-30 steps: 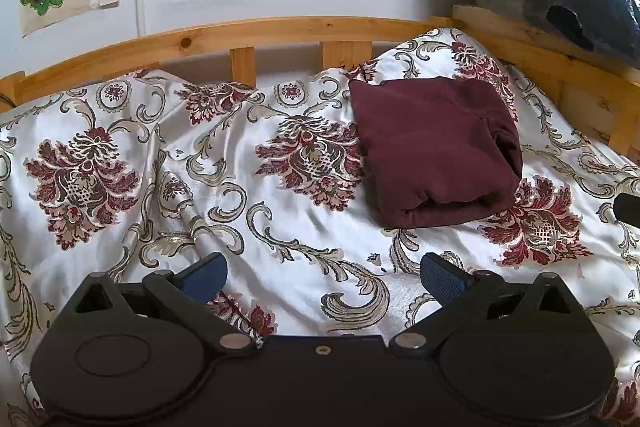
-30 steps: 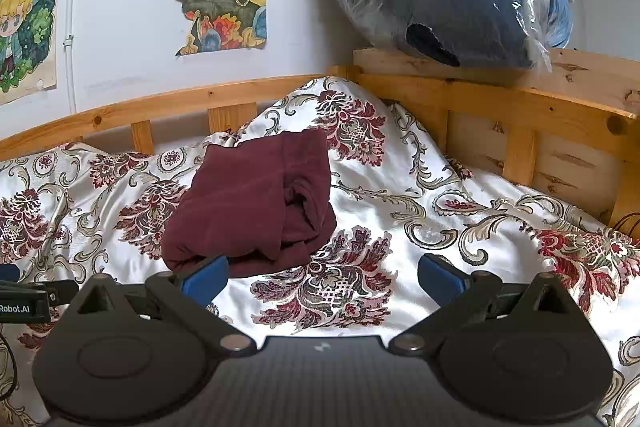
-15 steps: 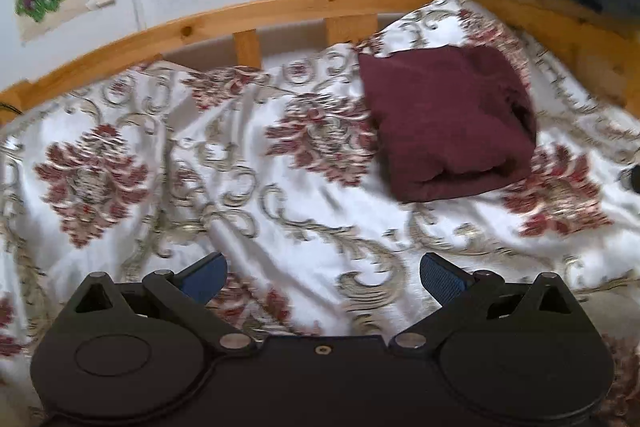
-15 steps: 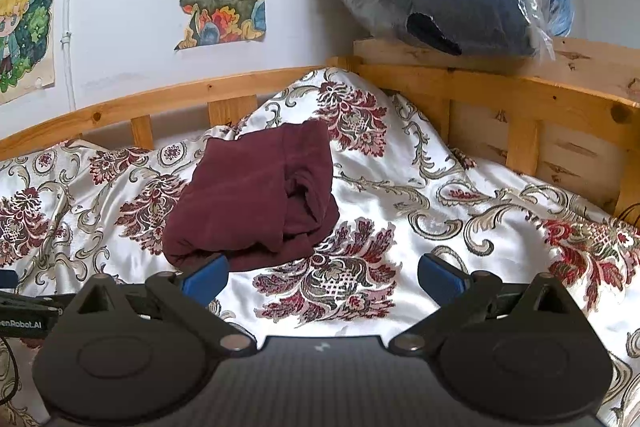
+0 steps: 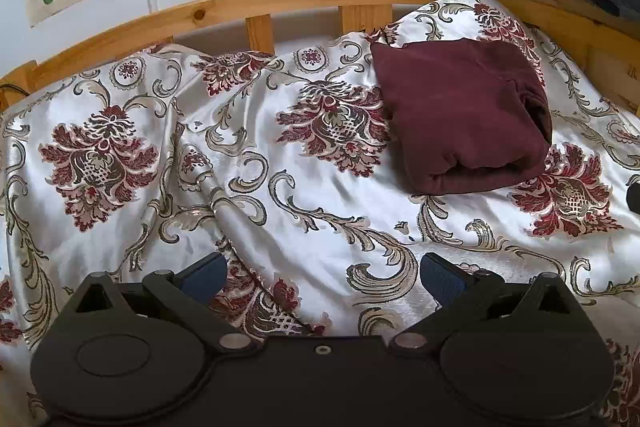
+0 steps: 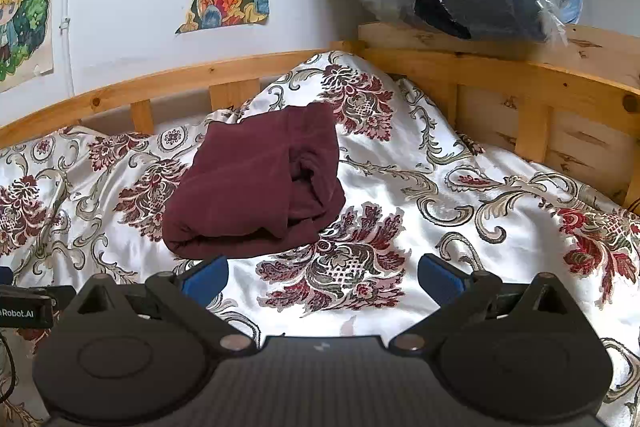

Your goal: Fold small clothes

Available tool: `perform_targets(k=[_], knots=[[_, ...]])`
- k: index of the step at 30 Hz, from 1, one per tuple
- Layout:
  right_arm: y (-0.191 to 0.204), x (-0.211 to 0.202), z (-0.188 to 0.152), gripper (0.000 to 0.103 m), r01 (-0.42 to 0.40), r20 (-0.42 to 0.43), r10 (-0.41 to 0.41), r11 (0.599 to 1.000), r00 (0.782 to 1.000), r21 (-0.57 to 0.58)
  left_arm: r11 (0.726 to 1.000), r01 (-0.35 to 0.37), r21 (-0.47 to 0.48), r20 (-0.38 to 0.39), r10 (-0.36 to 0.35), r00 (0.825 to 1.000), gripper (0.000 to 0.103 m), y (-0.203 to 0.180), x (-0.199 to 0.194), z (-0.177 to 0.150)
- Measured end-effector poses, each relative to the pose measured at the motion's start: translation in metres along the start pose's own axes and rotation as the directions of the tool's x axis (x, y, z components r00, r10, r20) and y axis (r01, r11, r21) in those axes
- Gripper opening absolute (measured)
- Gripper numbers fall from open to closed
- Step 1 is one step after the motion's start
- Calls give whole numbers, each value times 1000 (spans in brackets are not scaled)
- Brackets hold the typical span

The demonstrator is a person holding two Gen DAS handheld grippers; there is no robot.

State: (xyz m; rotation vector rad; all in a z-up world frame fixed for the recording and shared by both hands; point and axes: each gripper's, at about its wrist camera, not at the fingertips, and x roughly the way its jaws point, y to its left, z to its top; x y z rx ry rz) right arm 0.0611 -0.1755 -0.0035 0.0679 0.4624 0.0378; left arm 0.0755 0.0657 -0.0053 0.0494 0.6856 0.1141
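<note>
Left tongs [image 5: 322, 277] and right tongs [image 6: 322, 275] released, empty; folded maroon garment [image 6: 256, 187] well ahead on bedspread [image 5: 280, 211]

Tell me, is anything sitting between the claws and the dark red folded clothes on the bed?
Nothing visible. Only bare flowery bedspread lies between the right claw and the folded dark red garment. The same goes for the left claw: just bedspread before the garment. Both claws are open and hold nothing.
</note>
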Motion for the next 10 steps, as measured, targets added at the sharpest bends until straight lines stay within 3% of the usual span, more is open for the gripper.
perform_targets(k=[10], knots=[[3,9,-2,103,-3,-38,2,1000,999,-4,999,21,-24,-22,-22,1000,102,1,3,-1]])
